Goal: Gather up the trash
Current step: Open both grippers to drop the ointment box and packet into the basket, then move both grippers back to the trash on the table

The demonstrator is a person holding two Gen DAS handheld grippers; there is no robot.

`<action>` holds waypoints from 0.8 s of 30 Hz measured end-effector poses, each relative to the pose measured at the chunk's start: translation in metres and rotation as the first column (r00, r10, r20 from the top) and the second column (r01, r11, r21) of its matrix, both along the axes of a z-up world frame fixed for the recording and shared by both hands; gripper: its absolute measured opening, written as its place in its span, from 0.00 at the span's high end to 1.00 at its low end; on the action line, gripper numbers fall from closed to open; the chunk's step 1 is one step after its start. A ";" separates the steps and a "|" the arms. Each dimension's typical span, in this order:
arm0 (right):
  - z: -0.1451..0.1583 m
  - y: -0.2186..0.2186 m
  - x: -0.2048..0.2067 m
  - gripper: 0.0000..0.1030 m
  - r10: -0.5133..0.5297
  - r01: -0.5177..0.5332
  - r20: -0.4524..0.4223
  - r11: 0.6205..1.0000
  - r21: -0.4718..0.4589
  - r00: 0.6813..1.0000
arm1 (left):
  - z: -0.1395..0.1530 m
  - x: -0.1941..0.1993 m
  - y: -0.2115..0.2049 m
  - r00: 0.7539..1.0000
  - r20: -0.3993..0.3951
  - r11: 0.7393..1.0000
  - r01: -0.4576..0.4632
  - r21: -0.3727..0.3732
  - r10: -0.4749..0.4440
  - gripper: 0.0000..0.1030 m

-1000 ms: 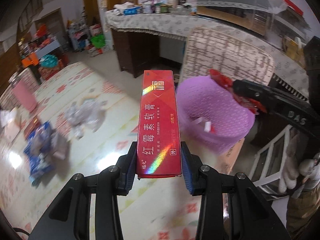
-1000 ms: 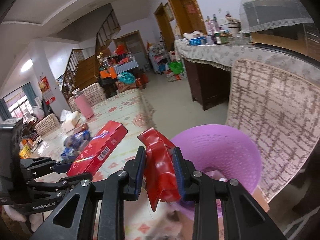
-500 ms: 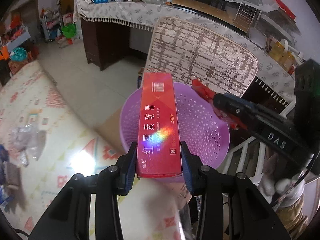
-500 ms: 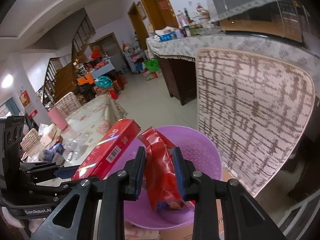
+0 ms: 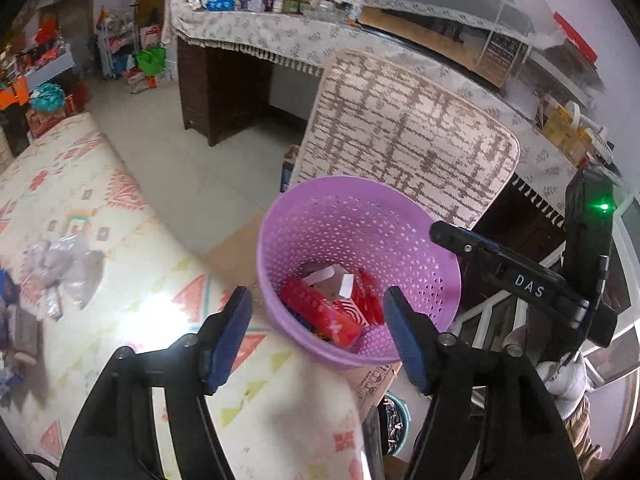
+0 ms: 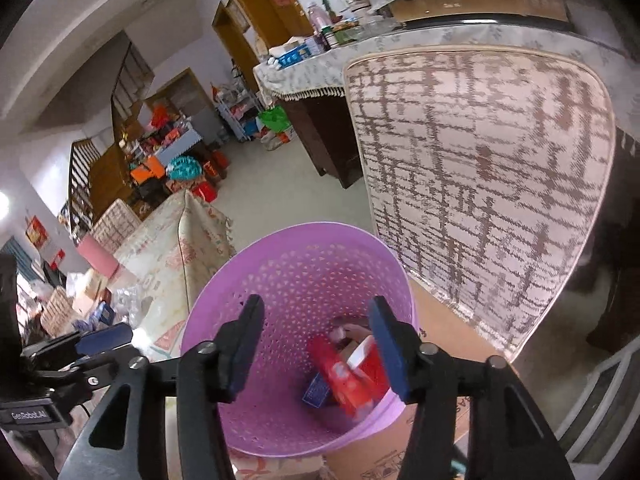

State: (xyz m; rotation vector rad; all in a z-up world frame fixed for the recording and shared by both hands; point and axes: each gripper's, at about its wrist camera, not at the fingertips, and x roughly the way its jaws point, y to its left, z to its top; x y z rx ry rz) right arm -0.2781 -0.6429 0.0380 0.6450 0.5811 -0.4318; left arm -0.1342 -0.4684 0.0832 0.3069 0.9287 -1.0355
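A purple perforated basket [image 5: 352, 216] stands beside the table; it also shows in the right wrist view [image 6: 288, 264]. Inside it lie a long red box [image 5: 320, 312] and a red wrapper [image 5: 370, 300], seen from the right wrist as the box [image 6: 340, 372] and wrapper [image 6: 370, 364], with white scraps. My left gripper [image 5: 318, 334] is open and empty over the basket's near rim. My right gripper [image 6: 316, 348] is open and empty above the basket; in the left wrist view its finger [image 5: 500, 268] reaches over the right rim.
A crumpled clear plastic bag [image 5: 60, 264] and blue packets [image 5: 6, 292] lie on the patterned tablecloth [image 5: 120, 280] at left. A chair back with brown grid fabric [image 5: 404, 140] stands behind the basket. A cardboard box [image 5: 380, 380] sits under the basket.
Both grippers opened over the basket. The red box dropped from my left gripper and the red wrapper from my right; both now lie inside the basket.
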 end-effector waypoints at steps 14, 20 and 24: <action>0.010 0.035 -0.008 0.30 0.014 -0.008 0.078 0.997 -0.071 0.997 | 0.011 0.006 0.095 0.987 0.030 0.987 -0.156 -0.030 0.157 0.33; 0.011 0.063 -0.002 0.21 0.066 -0.061 0.096 0.996 -0.061 0.993 | -0.004 0.020 0.147 0.961 -0.006 0.961 -0.277 -0.012 0.277 0.33; 0.008 0.083 0.012 0.19 0.136 -0.137 0.086 0.991 0.002 0.987 | -0.014 0.027 0.190 0.928 -0.010 0.928 -0.374 -0.001 0.373 0.33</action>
